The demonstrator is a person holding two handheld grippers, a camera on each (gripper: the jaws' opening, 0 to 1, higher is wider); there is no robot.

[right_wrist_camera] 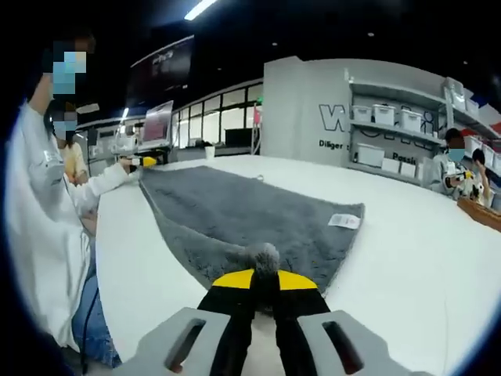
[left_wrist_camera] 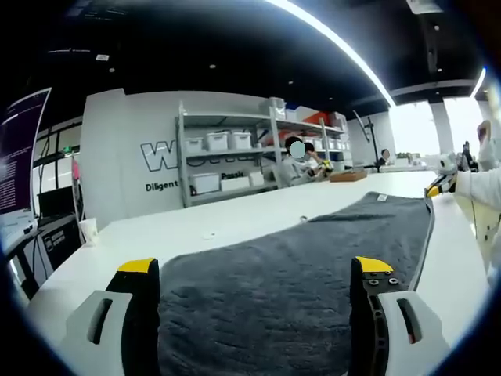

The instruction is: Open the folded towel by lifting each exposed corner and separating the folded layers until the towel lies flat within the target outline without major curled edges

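Right gripper (right_wrist_camera: pixel 264 283) jaws clamped on towel (right_wrist_camera: pixel 243 215) corner; left gripper (left_wrist_camera: pixel 254 274) jaws wide, straddling the towel edge at 6 o'clock; bare table (right_wrist_camera: pixel 407 258) all round.

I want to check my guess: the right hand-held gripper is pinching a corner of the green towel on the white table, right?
Almost. The towel is dark grey, not green, as the right gripper view shows. The rest holds: the right hand-held gripper is shut on a corner of it, and it lies on the white table.
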